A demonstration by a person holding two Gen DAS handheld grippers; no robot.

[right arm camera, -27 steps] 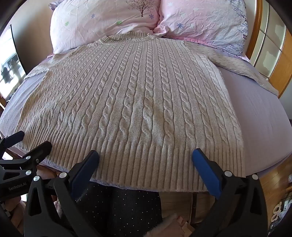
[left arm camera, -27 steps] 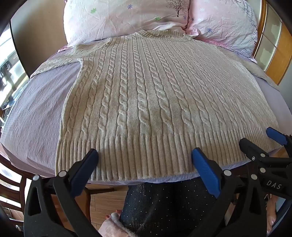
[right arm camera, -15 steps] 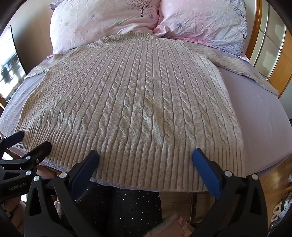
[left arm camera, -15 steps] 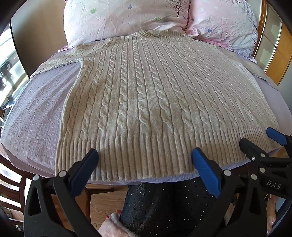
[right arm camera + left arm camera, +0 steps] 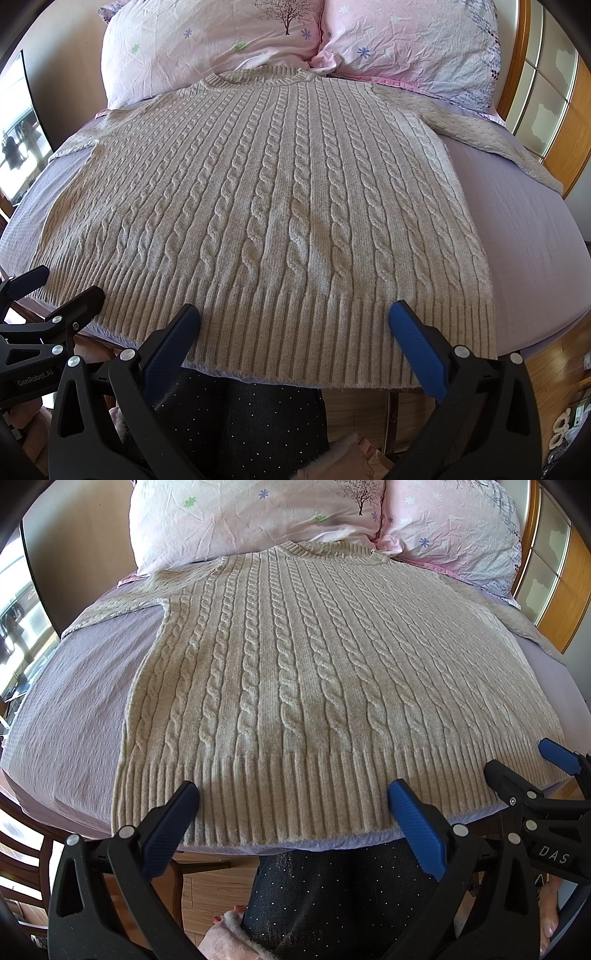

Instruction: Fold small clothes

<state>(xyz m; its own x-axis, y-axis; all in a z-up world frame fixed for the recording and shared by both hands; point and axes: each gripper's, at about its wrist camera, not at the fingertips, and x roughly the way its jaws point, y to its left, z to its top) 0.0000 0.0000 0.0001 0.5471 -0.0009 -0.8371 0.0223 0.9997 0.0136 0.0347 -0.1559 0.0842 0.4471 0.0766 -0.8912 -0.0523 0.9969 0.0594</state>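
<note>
A beige cable-knit sweater (image 5: 295,672) lies flat, front up, on a lilac sheet (image 5: 74,709), its collar toward the pillows and both sleeves spread out to the sides. It fills the right wrist view (image 5: 280,206) too. My left gripper (image 5: 291,794) is open and empty, hovering over the ribbed hem near the bed's front edge. My right gripper (image 5: 293,315) is open and empty over the hem further right; it also shows at the right edge of the left wrist view (image 5: 524,764).
Two pink flowered pillows (image 5: 258,520) (image 5: 406,40) lie behind the collar. A wooden headboard with glass panels (image 5: 546,85) stands at the right. The person's dark dotted trousers (image 5: 332,897) are below the bed edge. A wooden chair (image 5: 22,849) stands at the lower left.
</note>
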